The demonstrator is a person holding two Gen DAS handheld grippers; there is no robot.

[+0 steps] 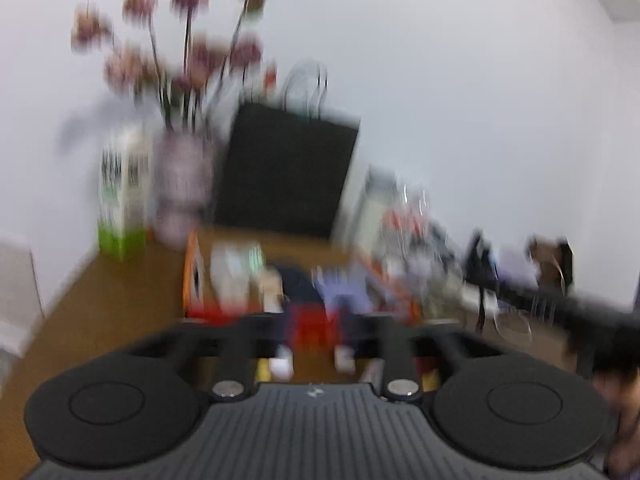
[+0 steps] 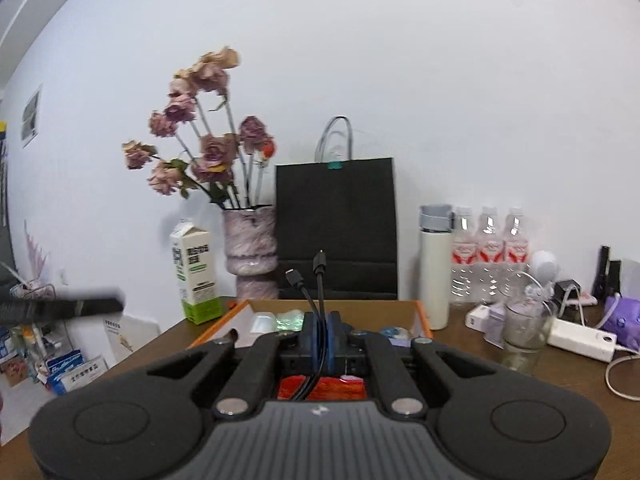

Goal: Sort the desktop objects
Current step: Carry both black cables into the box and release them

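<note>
Sorting partway: right gripper (image 2: 320, 330) fingers pinched on black cable (image 2: 316, 304), ends up at 12 o'clock over the part-filled box (image 2: 422, 314); left gripper (image 1: 312, 360) fingers apart, empty; bottles (image 2: 490, 252), charger (image 2: 580, 338) at 3 o'clock on the desk (image 2: 520, 384) remain.

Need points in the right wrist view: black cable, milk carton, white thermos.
black cable (image 2: 319, 280), right wrist view, on the strand just below its upper plug.
milk carton (image 2: 196, 276), right wrist view, on its printed front face.
white thermos (image 2: 435, 276), right wrist view, on the middle of its body.
</note>
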